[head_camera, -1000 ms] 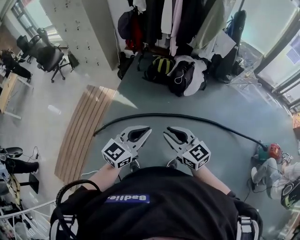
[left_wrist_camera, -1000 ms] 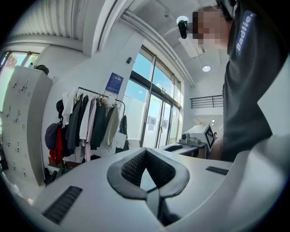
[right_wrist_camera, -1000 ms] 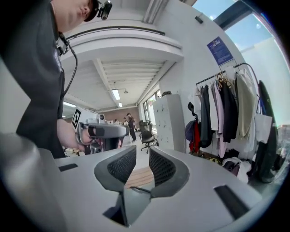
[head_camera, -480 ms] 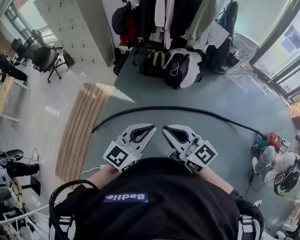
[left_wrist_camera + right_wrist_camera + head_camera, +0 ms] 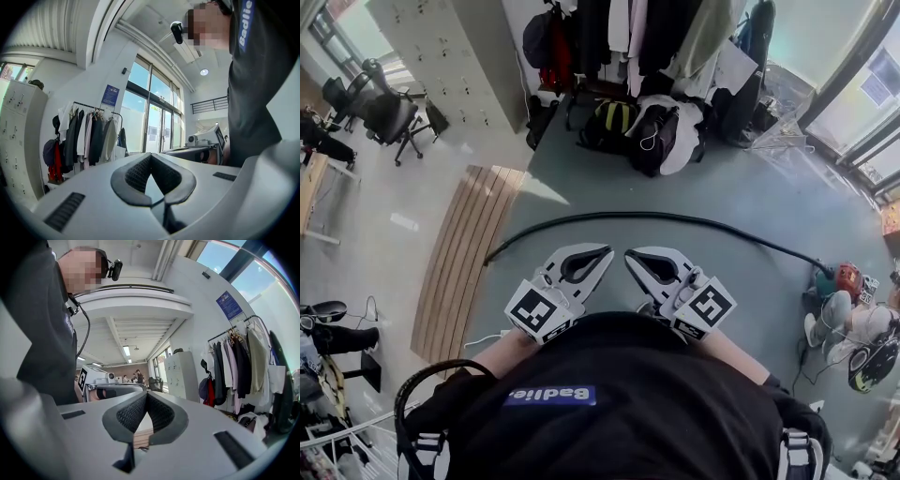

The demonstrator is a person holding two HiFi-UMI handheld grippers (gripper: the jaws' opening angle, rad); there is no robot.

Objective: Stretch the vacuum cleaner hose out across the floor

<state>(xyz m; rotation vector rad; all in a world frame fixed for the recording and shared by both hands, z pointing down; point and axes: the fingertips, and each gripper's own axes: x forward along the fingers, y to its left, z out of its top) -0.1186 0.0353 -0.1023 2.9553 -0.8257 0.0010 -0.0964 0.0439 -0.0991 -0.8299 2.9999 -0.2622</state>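
The thin black hose [image 5: 656, 216] lay in a shallow arc on the smooth grey floor [image 5: 750, 187], at twelve o'clock from both grippers. Its far end ran toward three o'clock to the rounded red-and-teal vacuum cleaner [image 5: 841, 279]. The left gripper [image 5: 607, 250], white plastic with ribbed dark pads, was clenched on nothing. The right gripper [image 5: 630, 255] had just been closing, tips meeting, also empty. Since a second earlier both grippers had lifted slightly; the hose kept its curve.

R gripper [image 5: 630, 256] just closed fingers [image 5: 131, 413] on nothing; rose w/ L gripper [image 5: 609, 251].
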